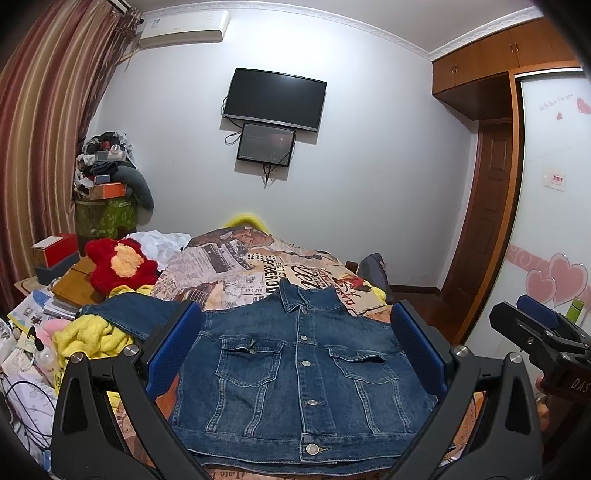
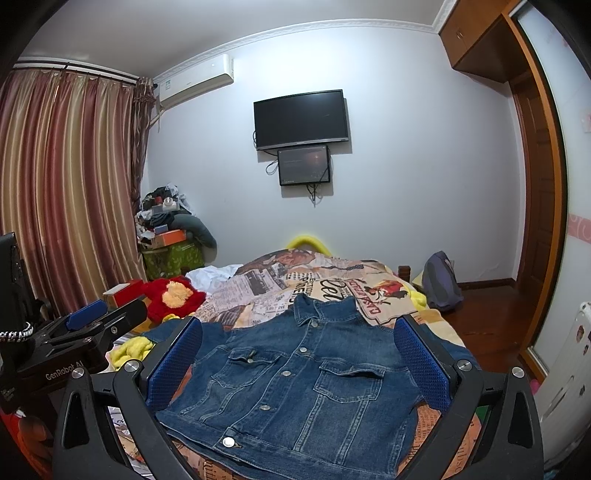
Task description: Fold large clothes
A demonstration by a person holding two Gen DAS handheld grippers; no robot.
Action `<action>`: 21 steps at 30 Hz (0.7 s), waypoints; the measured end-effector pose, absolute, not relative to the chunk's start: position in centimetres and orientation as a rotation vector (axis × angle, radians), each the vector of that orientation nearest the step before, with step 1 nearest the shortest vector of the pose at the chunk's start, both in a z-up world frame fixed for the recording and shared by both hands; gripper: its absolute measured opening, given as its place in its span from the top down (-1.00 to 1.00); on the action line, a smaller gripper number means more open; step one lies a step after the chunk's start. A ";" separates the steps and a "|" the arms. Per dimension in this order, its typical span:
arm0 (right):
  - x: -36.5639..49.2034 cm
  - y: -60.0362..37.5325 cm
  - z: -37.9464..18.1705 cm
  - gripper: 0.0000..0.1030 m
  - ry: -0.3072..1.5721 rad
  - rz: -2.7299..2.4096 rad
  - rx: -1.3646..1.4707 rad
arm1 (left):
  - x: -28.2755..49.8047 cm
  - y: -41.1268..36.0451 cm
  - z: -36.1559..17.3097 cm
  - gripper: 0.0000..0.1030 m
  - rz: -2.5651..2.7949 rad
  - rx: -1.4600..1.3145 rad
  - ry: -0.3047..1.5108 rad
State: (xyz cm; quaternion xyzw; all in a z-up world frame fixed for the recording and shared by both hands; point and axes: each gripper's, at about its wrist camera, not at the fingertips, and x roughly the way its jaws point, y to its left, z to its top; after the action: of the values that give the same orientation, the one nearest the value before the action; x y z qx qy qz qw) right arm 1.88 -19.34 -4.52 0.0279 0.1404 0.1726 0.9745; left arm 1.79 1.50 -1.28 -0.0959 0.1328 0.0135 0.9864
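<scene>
I hold both tools above the near end of the bed, and a blue denim jacket [image 1: 295, 373] lies flat, front up and buttoned, on the newspaper-print bedspread [image 1: 240, 266], its collar pointing toward the far wall and its hem nearest me. My left gripper [image 1: 295, 350] has its blue-padded fingers [image 1: 173, 350] spread wide to either side of the jacket's body, holding nothing. My right gripper [image 2: 299, 354] is spread just as wide over the same garment, its pads [image 2: 421, 358] framing the two chest pockets, and it grips nothing either. One sleeve trails off to my left over a yellow fluffy blanket [image 1: 92, 336]; the other side of the jacket is partly hidden behind a finger, so I cannot tell how that sleeve lies. A red and yellow plush toy [image 1: 122, 266] sits on the left side of the bed, near a stack of boxes [image 1: 55, 254]. On the far wall hang a dark television [image 1: 275, 98] and a smaller screen [image 1: 266, 146] just below it, with an air conditioner [image 1: 183, 26] high to the left beside the striped curtains [image 1: 44, 122]. A wooden door [image 1: 487, 206] stands at the right.
</scene>
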 end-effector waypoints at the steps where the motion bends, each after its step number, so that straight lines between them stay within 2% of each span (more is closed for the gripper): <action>1: 1.9 -19.4 -4.5 -1.00 0.283 0.349 0.056 | 1.8 1.5 -1.3 -1.00 0.027 -0.192 0.267; 21: 3.4 -18.1 -5.5 -1.00 0.312 0.349 0.048 | 2.6 2.1 -1.2 -1.00 0.044 -0.177 0.254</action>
State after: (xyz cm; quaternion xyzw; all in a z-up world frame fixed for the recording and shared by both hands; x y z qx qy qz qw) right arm 3.40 -18.14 -5.47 0.0238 0.1544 0.1728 0.9725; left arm 2.58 2.12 -1.18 -0.0882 0.1266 0.0220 0.9878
